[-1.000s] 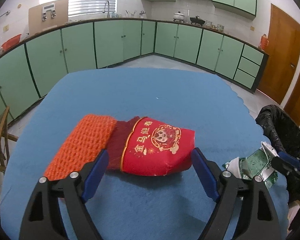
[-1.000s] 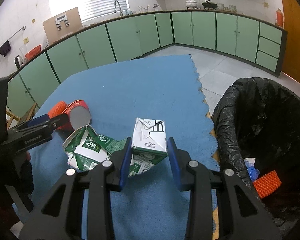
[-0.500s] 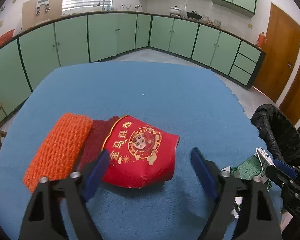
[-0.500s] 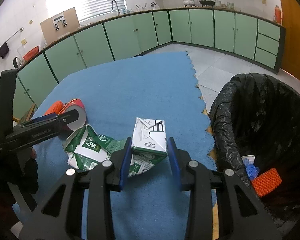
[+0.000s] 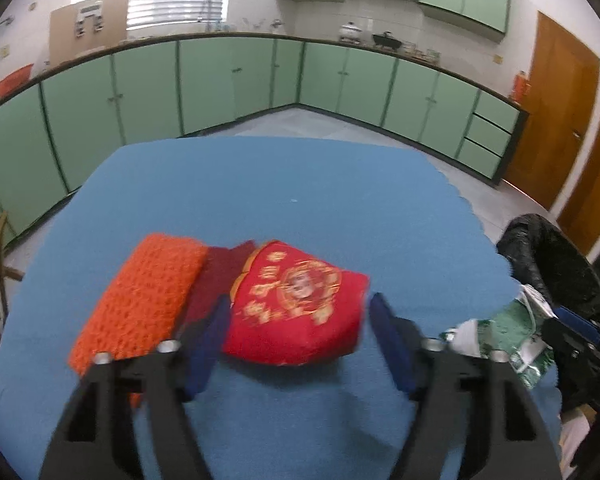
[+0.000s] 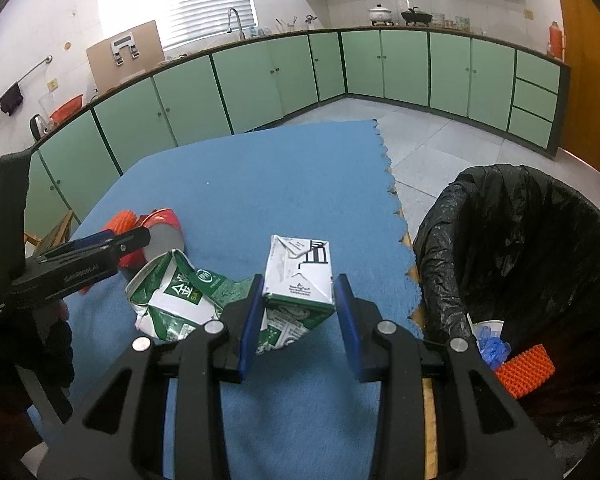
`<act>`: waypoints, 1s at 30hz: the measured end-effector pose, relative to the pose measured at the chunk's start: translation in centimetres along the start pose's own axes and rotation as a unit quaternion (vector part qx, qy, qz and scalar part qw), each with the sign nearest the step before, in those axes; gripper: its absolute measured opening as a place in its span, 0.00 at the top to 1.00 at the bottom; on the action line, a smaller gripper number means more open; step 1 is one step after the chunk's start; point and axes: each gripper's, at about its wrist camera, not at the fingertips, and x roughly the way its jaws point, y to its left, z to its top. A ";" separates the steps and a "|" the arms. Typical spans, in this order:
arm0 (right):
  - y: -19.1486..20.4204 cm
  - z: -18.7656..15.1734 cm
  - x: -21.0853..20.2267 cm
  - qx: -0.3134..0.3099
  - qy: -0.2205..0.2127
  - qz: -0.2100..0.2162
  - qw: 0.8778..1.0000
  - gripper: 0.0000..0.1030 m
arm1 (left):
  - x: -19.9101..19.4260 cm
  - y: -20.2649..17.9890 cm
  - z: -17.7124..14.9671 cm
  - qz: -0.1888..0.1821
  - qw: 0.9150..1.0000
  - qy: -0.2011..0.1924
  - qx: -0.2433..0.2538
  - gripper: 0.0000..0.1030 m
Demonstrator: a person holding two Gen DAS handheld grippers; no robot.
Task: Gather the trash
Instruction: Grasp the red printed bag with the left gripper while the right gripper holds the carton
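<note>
Lining up two pickups at once here. Left hand-held gripper [image 5: 298, 330] sitting wide around the red paper cup [image 5: 300, 312] lying on its side, lower middle of the left wrist view; jaws just been opening a touch, cup between them but pads not clearly pressing, so probably re-centring before a squeeze. Orange mesh sleeve [image 5: 144, 300] lying just left of the cup, dark red bit wedged between them.

Right hand-held gripper [image 6: 298, 320] set narrow, clamping a white-and-green milk carton [image 6: 298, 272] at centre of the right wrist view, both pads flat against its sides. Flattened green carton [image 6: 176, 292] lying just left of it on the blue surface [image 6: 260, 184]. Black-lined trash bin [image 6: 520, 248] waiting at right edge, already holding an orange mesh piece and something blue, so likely swinging the carton over there next.

Writing: gold Chinese characters on the cup, blurred here; a large "金" on the flattened carton. Rest too small to make out.
</note>
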 end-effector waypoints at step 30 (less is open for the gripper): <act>-0.4 1.4 -1.6 -0.004 -0.016 -0.010 1.000 0.67 | -2.6 0.8 0.7 0.008 1.000 -0.014 0.005 0.26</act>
